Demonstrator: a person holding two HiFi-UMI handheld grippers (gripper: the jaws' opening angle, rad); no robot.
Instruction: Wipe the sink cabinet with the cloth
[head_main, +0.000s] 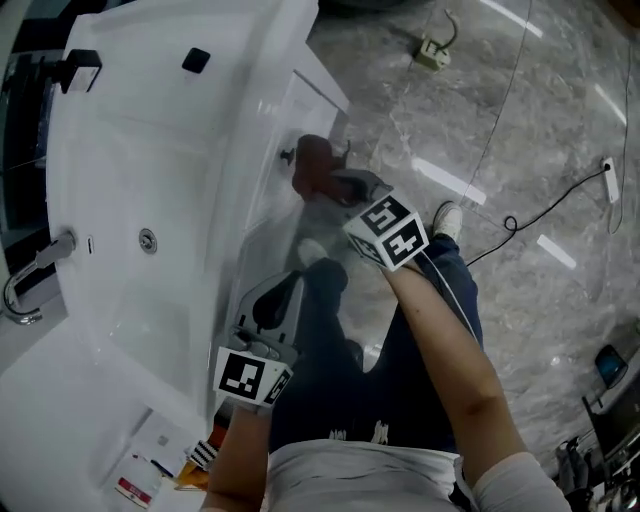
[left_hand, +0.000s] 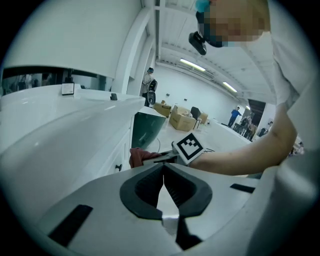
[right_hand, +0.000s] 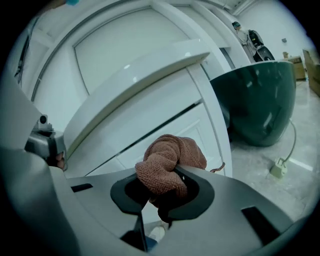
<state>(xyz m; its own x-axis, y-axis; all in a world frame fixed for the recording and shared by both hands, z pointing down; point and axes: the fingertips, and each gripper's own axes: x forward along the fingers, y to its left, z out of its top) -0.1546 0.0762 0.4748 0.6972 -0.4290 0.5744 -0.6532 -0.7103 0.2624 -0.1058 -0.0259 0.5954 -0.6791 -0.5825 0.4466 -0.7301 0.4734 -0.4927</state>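
1. Right gripper (right_hand: 162, 187): the 2 jaws are clamped on the cloth (right_hand: 167, 167). The wad fills the jaw opening and bulges out over the upper jaw edge.

2. Left gripper (left_hand: 164, 180): the 2 jaws meet at their tips with nothing between them. It hangs in front of the cabinet, nearer the person's body, and takes no part in the contact.

3. Working relation: the cloth sits directly ahead of the right jaws, and the white door panel of the sink cabinet (right_hand: 150, 130) lies just beyond it. In the head view the cloth (head_main: 312, 160) is against the cabinet front (head_main: 265, 215), just beside the small dark knob (head_main: 287, 155). Actual contact cannot be confirmed from any view. The cabinet front runs lengthwise from beside the person's legs away towards the far end. A wiping stroke would probably follow that axis. The right gripper (head_main: 335, 185) is the nearer tool; the left gripper (head_main: 275, 300) is well apart from the cloth.

4. Materials: the cloth is reddish-brown, knitted or terry in texture, soft and bunched, with no clear long axis. The cabinet is glossy white, with flat framed panels and a dark seam between 2 of them. Above it, the basin (head_main: 150, 150) is smooth, white and curved. The floor (head_main: 520, 120) is polished grey stone.

5. Judgement: wiping is under way or about to start.
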